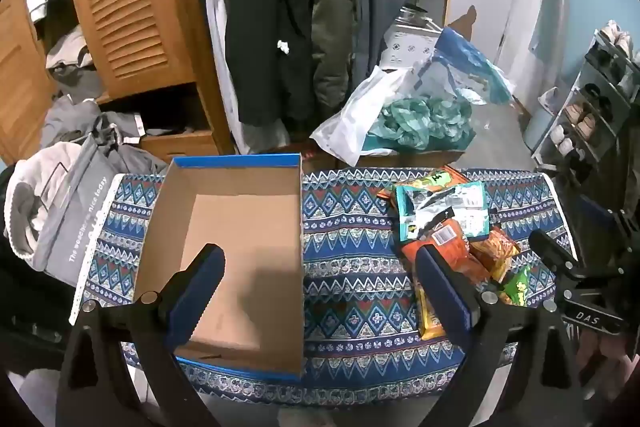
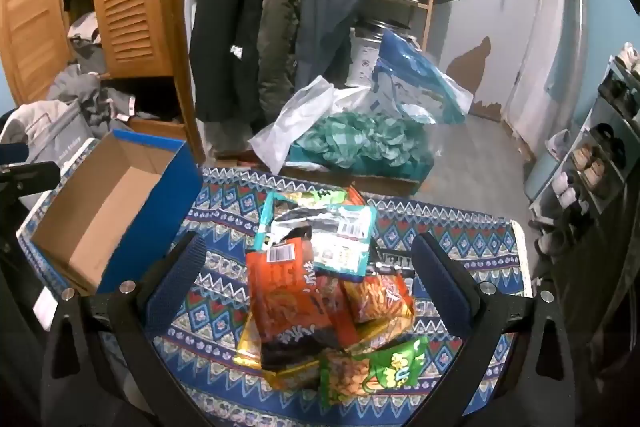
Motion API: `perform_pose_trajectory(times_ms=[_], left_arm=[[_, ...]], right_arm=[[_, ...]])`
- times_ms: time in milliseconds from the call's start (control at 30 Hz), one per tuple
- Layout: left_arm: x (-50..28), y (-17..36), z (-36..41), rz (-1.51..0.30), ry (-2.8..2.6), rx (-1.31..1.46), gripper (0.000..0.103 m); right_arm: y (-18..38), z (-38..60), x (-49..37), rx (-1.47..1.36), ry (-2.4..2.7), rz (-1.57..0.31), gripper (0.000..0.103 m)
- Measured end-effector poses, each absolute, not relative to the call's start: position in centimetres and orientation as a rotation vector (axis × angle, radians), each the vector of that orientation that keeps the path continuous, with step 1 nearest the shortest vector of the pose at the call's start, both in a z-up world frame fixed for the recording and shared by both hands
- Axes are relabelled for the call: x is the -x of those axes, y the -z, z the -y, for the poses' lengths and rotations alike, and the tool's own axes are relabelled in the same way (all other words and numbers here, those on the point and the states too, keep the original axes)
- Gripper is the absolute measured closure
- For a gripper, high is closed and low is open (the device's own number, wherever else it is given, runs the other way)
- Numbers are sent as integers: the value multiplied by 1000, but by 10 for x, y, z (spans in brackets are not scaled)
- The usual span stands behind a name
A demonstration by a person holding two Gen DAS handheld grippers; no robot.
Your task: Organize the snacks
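Note:
An empty cardboard box with blue outer walls (image 1: pixel 224 243) (image 2: pixel 108 211) stands on the left of a table covered with a blue patterned cloth (image 1: pixel 352 267) (image 2: pixel 224 291). A pile of snack packets (image 1: pixel 448 227) (image 2: pixel 320 287) lies to its right: an orange packet (image 2: pixel 284 295) on top, a teal and silver one (image 2: pixel 340 235) behind, a green one (image 2: pixel 376 367) in front. My left gripper (image 1: pixel 320 283) is open and empty, above the box's right wall. My right gripper (image 2: pixel 308 283) is open and empty, straddling the pile from above. The right gripper also shows in the left wrist view (image 1: pixel 560 263).
Behind the table hang dark coats (image 1: pixel 288 27). A wooden louvred wardrobe (image 1: pixel 132 7) with spilling clothes is at back left. Plastic bags and teal cloth (image 1: pixel 420 115) lie on a low box. A shoe rack (image 1: pixel 592 115) stands on the right. A grey bag (image 1: pixel 68 219) sits left of the table.

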State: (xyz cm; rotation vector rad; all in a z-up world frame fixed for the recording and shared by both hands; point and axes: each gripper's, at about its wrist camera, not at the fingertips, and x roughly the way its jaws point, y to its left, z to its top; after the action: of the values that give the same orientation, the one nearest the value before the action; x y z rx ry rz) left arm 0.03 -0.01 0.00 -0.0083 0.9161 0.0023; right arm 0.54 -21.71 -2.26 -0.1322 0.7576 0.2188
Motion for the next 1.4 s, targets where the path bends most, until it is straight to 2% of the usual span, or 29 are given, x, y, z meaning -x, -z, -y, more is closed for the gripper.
perform_pose_trajectory(times_ms=[1400], left_arm=[[0, 2, -5, -900, 7, 53, 6]], right_arm=[[33, 219, -8, 109, -223, -811, 3]])
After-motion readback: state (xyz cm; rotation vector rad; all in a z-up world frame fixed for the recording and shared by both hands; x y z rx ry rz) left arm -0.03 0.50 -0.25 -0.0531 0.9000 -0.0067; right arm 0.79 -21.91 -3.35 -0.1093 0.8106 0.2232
